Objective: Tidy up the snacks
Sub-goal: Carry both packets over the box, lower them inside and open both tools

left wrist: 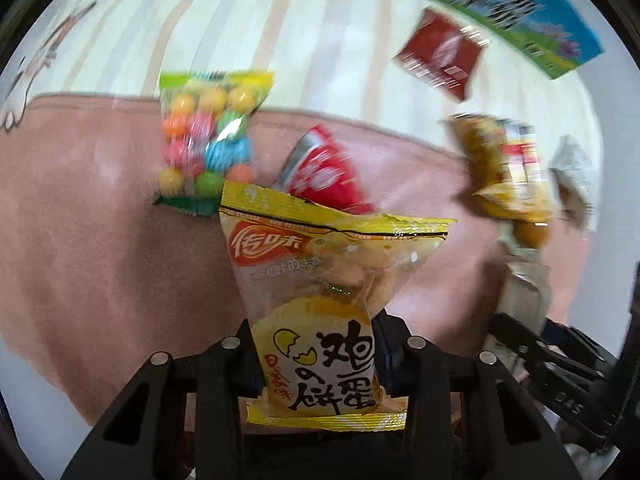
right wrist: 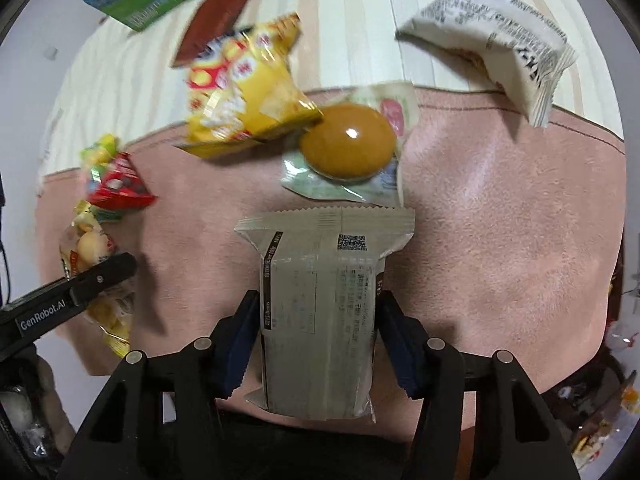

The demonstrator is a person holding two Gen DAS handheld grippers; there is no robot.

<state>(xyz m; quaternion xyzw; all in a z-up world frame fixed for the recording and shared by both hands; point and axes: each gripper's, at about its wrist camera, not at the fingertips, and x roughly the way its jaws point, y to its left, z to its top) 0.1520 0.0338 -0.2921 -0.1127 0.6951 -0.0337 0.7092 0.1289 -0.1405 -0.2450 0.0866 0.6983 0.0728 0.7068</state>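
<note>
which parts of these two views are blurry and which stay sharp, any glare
Left wrist view: the yellow egg-cracker packet in the left gripper is sharp; the gumball bag and red packet smear. Right wrist view: the grey packet in the right gripper is crisp; glare spots the braised egg.

Blue-green box [left wrist: 516, 4] blurred, cut off at top; print on red packet [left wrist: 440, 54] unreadable.

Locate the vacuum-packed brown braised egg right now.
In the right wrist view the vacuum-packed brown braised egg lies on the pink mat just beyond the grey packet held by the right gripper, beside the crinkled yellow snack bag.
</note>
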